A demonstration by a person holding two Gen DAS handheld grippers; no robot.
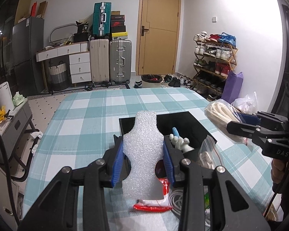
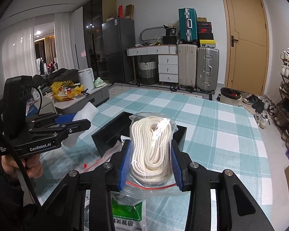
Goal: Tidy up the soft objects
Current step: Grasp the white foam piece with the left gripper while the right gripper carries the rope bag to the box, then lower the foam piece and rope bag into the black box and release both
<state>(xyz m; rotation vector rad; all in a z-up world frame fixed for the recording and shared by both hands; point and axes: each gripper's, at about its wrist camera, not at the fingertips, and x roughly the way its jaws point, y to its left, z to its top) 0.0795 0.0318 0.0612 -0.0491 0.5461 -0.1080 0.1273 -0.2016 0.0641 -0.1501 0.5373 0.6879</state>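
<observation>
My left gripper [image 1: 143, 154] is shut on a white foam piece [image 1: 143, 154] and holds it upright above the near edge of a black box [image 1: 183, 119]. A white plush toy [image 1: 180, 141] with a blue part lies inside the box. My right gripper [image 2: 151, 157] is shut on a clear zip bag of white rope [image 2: 152, 146], held above the box [image 2: 113, 132]. The right gripper and its rope bag [image 1: 221, 119] also show at the right of the left wrist view. The left gripper [image 2: 81, 124] with the foam [image 2: 85, 111] shows at the left of the right wrist view.
A teal checked tablecloth [image 1: 98, 115] covers the table. Near the box lie a zip bag with red seal [image 1: 154, 207], a coiled white cable [image 1: 177, 198] and a green-printed packet [image 2: 129, 213]. Suitcases [image 1: 109, 61], a shoe rack [image 1: 213, 61] and a door [image 1: 158, 28] stand beyond.
</observation>
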